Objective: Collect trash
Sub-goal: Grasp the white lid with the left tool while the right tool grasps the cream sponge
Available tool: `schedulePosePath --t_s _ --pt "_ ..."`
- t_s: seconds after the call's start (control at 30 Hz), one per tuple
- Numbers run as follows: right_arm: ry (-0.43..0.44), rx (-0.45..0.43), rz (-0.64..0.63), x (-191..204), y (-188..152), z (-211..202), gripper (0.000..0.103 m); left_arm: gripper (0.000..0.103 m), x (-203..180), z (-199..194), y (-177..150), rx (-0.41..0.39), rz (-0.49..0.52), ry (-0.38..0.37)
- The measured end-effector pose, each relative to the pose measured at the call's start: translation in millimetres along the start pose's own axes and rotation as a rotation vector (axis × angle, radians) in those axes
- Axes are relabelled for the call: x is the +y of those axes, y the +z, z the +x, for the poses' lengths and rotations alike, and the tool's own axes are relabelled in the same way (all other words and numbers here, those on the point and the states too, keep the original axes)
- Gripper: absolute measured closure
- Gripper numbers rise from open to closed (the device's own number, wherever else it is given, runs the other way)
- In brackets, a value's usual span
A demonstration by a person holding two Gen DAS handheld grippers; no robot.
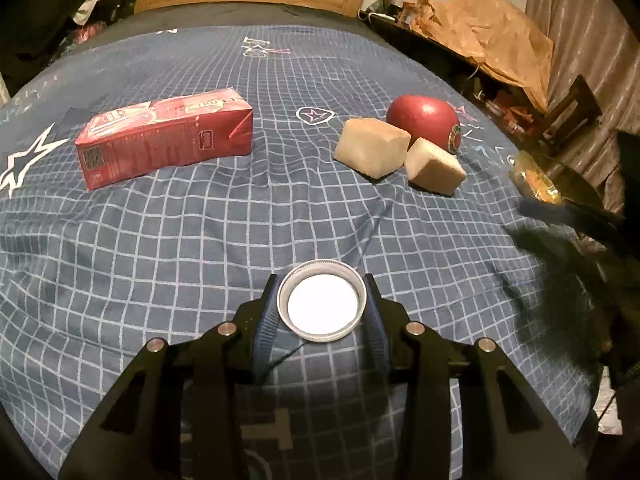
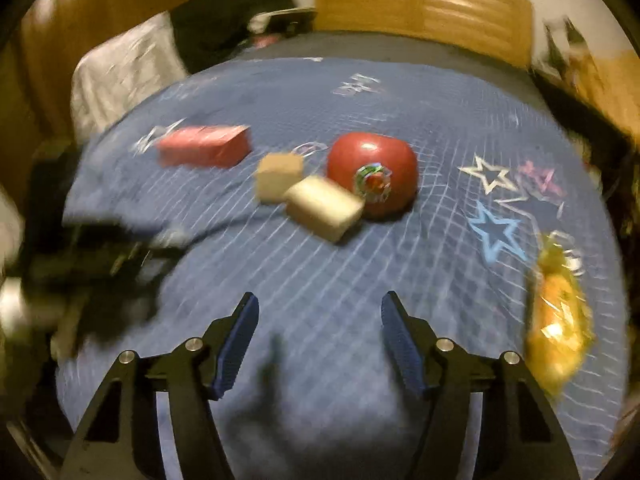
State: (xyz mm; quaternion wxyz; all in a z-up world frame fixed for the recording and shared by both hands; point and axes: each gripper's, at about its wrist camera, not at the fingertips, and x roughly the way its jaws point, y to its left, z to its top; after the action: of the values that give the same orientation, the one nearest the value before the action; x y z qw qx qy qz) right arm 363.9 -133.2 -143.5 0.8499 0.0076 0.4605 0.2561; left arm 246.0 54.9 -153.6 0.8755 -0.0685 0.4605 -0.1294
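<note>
Blue checked bedspread (image 1: 200,240) under everything. Left hand-held gripper (image 1: 322,306) pinching a metal jar lid (image 1: 322,306), white inside facing up, blue pads touching both sides of its rim, lid resting on the bedspread. Beyond it, red juice carton (image 1: 166,136) lying on its side; further right, two pale sponge blocks (image 1: 372,146) touching each other, just before a red ball-shaped container (image 1: 426,120). Right hand-held gripper (image 2: 318,320) spread, nothing between its pads, view blurred; yellow crinkled wrapper (image 2: 558,320) to its right.
</note>
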Motion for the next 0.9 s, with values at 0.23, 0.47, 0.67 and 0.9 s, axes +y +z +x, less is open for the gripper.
schedulePosePath --t_s 0.23,0.47,0.67,0.9 --pt "0.013 -0.028 0.196 7.0 30.5 51.2 0.038 0.064 9.8 -3.4 -2.4 -0.007 -0.011 -0.015" --pt "-0.066 -0.060 0.236 8.8 35.3 65.2 0.043 0.064 9.6 -3.7 -2.3 -0.008 -0.012 -0.016" --pt "-0.104 -0.079 0.184 15.2 25.3 61.4 0.052 0.064 8.4 -3.9 -2.2 -0.010 -0.014 -0.015" --pt "-0.136 -0.143 0.113 30.6 -12.8 12.1 0.053 0.064 5.7 -12.4 -3.9 -0.053 -0.003 0.030"
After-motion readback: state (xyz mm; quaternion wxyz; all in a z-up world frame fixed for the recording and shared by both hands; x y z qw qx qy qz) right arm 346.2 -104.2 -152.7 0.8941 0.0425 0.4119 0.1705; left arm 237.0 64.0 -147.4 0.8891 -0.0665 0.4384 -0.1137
